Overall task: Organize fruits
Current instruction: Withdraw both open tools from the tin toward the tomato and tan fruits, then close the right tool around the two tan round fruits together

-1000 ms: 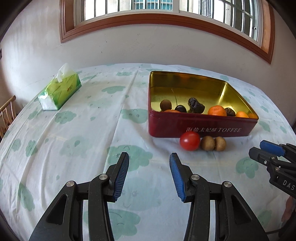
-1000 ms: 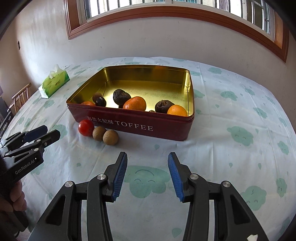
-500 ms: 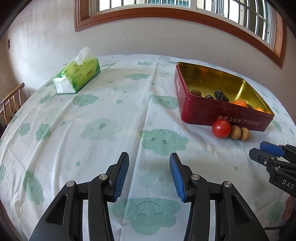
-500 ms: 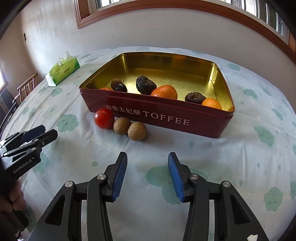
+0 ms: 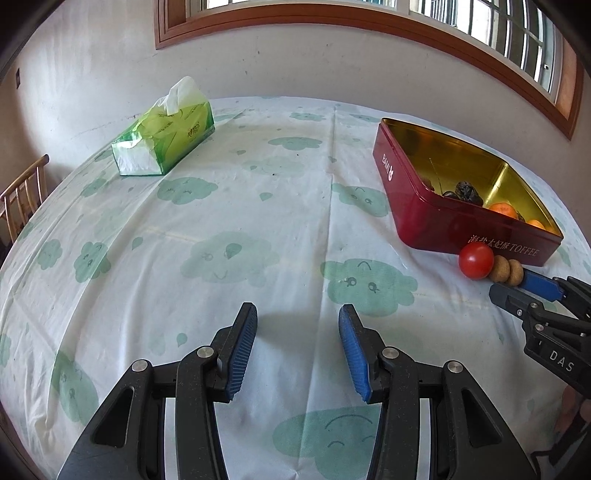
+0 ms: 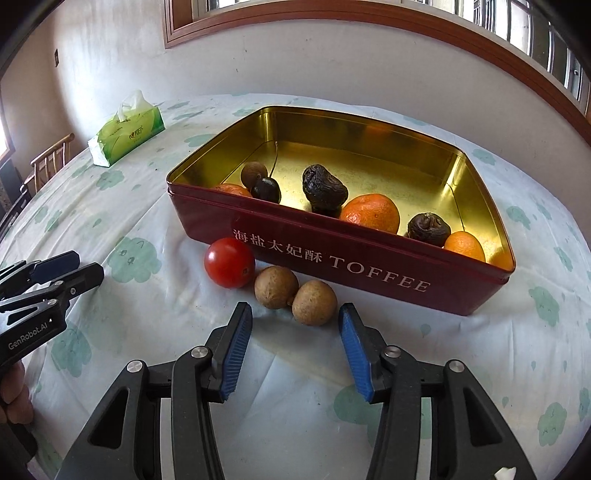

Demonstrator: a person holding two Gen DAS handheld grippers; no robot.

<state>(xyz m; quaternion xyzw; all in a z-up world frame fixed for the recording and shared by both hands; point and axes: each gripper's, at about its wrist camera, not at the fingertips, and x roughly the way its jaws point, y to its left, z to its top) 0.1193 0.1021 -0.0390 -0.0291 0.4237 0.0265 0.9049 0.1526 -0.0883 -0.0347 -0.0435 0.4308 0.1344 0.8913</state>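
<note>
Right hand-held gripper (image 6: 295, 345), jaws wide and empty, sits just short of two brown fruits (image 6: 295, 292) lying side-by-side against toffee tin (image 6: 369, 266) front wall; left hand-held gripper (image 5: 298, 345), also wide, farther off.

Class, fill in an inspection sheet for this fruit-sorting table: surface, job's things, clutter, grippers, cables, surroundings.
Surface: table under a white cloth with green cloud prints.
Job's things: red tin holding oranges and dark wrinkled fruits; tomato and two brown fruits on the cloth against its front wall.
Clutter: green tissue pack at the far left.
Grippers: left gripper open, over bare cloth; right gripper open, just short of the brown fruits.
Cables: nothing seen.
Surroundings: white wall, wood-framed window, wooden chair.
</note>
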